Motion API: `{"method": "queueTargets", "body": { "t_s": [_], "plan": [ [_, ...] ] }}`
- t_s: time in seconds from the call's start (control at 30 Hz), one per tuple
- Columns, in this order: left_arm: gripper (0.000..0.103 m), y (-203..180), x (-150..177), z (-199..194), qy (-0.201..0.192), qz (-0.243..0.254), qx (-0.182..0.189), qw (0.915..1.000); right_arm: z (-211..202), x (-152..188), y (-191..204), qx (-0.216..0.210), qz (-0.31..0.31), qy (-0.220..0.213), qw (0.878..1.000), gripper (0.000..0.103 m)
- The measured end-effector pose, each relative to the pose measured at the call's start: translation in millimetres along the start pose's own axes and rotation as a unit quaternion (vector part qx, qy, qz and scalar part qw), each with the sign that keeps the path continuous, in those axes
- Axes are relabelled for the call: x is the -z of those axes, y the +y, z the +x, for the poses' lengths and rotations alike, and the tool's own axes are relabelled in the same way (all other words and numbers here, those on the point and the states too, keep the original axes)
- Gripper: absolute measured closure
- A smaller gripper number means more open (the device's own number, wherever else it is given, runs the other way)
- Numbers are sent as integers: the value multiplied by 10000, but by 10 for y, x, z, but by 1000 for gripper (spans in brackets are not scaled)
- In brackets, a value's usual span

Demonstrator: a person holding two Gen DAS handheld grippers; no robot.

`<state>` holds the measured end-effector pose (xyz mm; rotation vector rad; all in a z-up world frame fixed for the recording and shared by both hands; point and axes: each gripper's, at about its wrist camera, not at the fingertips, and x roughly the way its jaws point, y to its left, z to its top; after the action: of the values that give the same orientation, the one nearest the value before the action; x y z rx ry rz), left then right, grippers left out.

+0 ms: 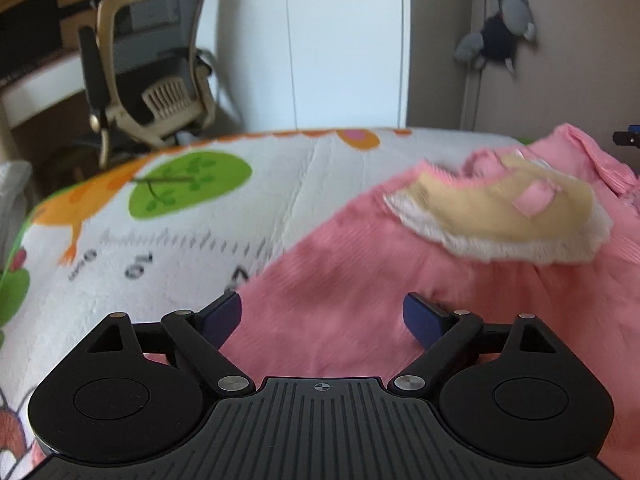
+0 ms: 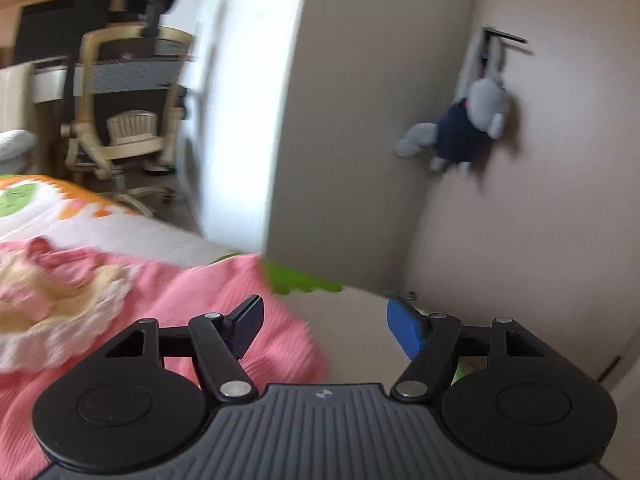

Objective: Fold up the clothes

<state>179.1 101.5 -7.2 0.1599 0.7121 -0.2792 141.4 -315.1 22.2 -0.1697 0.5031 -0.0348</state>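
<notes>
A pink ribbed garment (image 1: 344,280) with a cream fleece lining (image 1: 504,212) lies rumpled on a bed covered by a printed white blanket (image 1: 192,224). My left gripper (image 1: 322,316) is open just above the pink cloth, with nothing between its blue pads (image 1: 222,316). In the right wrist view the same pink garment (image 2: 224,300) spreads to the left, its lining (image 2: 60,300) at the far left. My right gripper (image 2: 324,328) is open at the garment's right edge, its left finger over the cloth, its right finger (image 2: 406,332) off it. Both views are motion-blurred.
An office chair (image 1: 148,72) and a desk stand beyond the bed at the left. A white wardrobe (image 1: 320,40) and a beige wall with a hanging grey plush toy (image 2: 468,124) are behind. The other gripper's tip (image 1: 626,137) shows at the far right edge.
</notes>
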Motion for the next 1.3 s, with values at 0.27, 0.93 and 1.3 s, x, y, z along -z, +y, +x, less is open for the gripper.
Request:
{"method": "queueTargets", "body": {
  "t_s": [0.27,0.93,1.3],
  "plan": [
    [8,-15,332,-229,107,998,-605,9931,-249,-17,687,-1310,-467,-359,9896,34],
    [7,-233,566,-477,31,2131,-745,9742,-244,191,1243,-2466,-405,217,9680,32],
    [90,202,370,12,52,1888,-2440,9512,-320,298,1326,-2679,-411,402,9617,32]
  ]
}}
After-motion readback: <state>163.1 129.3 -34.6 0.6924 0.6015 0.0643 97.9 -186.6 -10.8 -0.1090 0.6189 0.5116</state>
